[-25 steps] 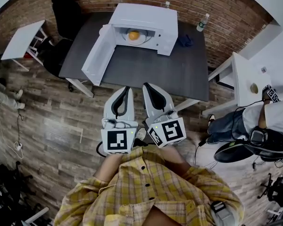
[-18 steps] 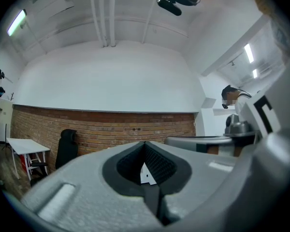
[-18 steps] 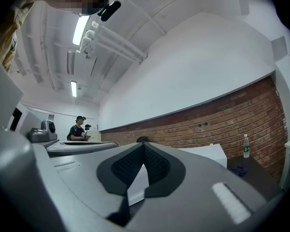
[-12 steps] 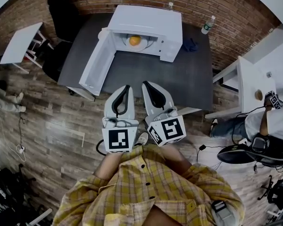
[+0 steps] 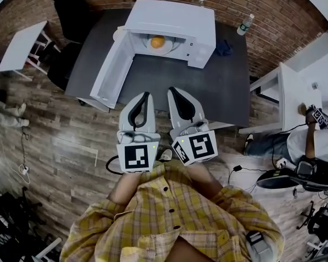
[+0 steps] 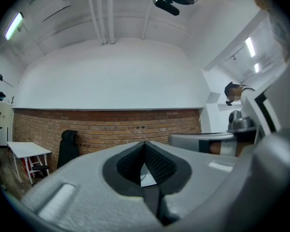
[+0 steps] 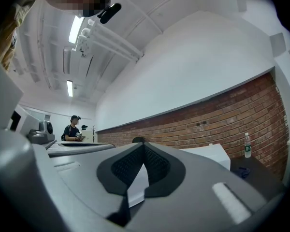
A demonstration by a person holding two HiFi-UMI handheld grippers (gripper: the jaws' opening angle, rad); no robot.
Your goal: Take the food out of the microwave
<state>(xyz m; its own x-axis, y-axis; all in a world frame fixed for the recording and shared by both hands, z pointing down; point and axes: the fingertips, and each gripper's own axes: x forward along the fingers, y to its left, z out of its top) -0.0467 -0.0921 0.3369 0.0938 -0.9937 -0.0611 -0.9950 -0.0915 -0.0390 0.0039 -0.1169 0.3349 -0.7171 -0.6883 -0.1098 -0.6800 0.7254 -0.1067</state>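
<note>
Step in hand: the approach. Nothing is grasped yet.

The microwave [image 5: 175, 18] stands at the far side of the dark table [image 5: 208, 86], its door [image 5: 112, 72] swung wide to the left. The food [image 5: 157, 41], a round orange item, sits inside the opening on a white plate [image 5: 167, 48].

My left gripper [image 5: 146, 95] and right gripper [image 5: 171, 90] are side by side at the table's near edge and point toward the microwave, well apart from the food. Both have their jaws together and hold nothing. Each gripper view shows the tips meeting, with only a gap behind them.

Next move, as I judge it: carry one gripper forward to the opening, part its jaws, and decide whether to grip the plate rim or the food itself. The open door leaves the left side tight, so the right gripper looks better placed.

Hard to make out:
- I cannot tell what the food is, or whether the plate is loose or the oven's own turntable.
- The microwave's top hides most of its inside in the head view.
- In both gripper views the jaws block the microwave, and only a white sliver shows through.
</note>
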